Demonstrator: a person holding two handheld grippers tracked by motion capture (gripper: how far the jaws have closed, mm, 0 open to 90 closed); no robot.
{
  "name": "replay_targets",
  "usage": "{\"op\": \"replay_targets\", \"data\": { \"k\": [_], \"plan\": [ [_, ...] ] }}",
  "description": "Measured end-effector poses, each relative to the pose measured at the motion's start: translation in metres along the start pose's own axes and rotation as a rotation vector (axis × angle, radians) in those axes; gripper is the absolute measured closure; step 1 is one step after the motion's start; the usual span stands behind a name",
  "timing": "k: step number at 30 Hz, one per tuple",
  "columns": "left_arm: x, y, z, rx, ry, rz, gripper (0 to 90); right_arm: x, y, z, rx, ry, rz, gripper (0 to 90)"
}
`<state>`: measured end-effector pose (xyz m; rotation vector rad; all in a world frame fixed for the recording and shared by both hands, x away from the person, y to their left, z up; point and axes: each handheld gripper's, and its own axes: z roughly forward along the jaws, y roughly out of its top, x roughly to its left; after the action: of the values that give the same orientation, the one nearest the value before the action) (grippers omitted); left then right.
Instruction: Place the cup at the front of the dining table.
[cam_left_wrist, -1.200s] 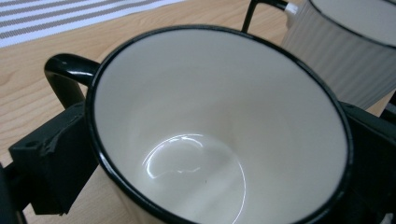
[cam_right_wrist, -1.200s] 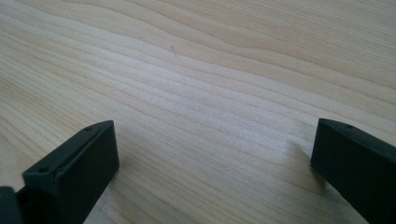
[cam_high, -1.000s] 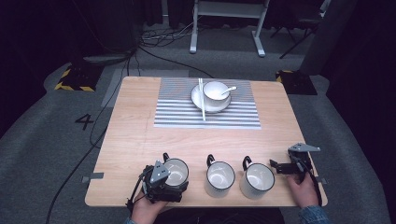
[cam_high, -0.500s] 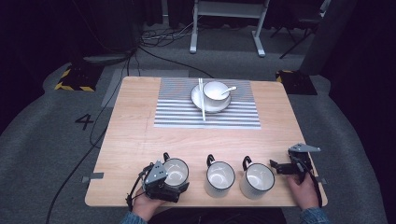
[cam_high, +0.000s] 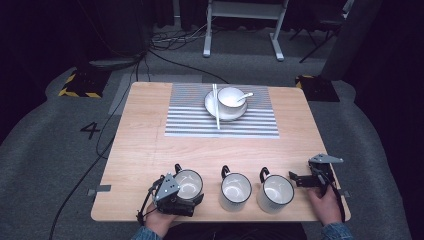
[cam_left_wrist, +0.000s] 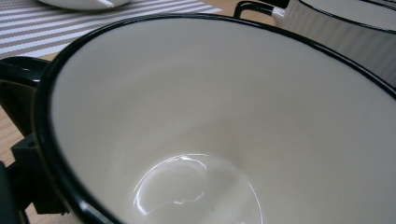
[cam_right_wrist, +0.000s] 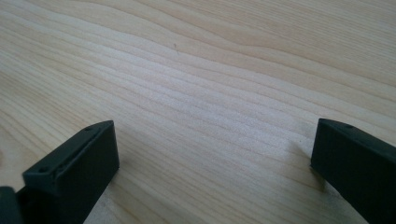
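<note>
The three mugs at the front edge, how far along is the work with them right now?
Done: nothing visibly finished; all three mugs stand in a row by the near edge. In hand: the left gripper is at the left mug, whose rim fills its view; a grip cannot be confirmed. Left: the middle mug and right mug are untouched; the right gripper rests open on the table.

The left tool (cam_high: 192, 201) has drawn slightly back toward the table's near edge (cam_high: 220, 219).

left gripper (cam_high: 192, 201): black body, grey three-cornered plate, black cable
right gripper (cam_high: 296, 178): black, grey plate, blocky jaws
sleeves (cam_high: 143, 233): blue cuffs
</note>
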<state>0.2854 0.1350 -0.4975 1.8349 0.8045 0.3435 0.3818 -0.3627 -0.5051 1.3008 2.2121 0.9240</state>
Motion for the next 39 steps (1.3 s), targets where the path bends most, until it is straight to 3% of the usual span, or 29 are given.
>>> {"op": "replay_targets", "data": {
  "k": [6, 13, 20, 30, 39],
  "plan": [
    [-0.007, 0.004, -0.003, 0.001, 0.043, 0.039, 0.4, 0.0, 0.0, 0.0, 0.0, 0.003, -0.001, 1.0],
    [-0.007, 0.016, -0.017, -0.025, 0.039, 0.0, 0.5, 0.0, 0.0, 0.0, 0.0, 0.003, -0.002, 1.0],
    [0.004, 0.034, -0.03, -0.028, 0.051, -0.04, 0.5, 0.0, 0.0, 0.0, 0.0, 0.002, -0.002, 1.0],
    [0.025, 0.078, -0.045, -0.03, 0.091, -0.055, 0.5, 0.0, 0.0, 0.0, 0.0, 0.002, -0.002, 1.0],
    [0.046, 0.11, -0.041, -0.003, 0.111, -0.055, 0.6, 0.0, 0.0, 0.0, 0.0, 0.0, 0.001, 1.0]
  ]
}}
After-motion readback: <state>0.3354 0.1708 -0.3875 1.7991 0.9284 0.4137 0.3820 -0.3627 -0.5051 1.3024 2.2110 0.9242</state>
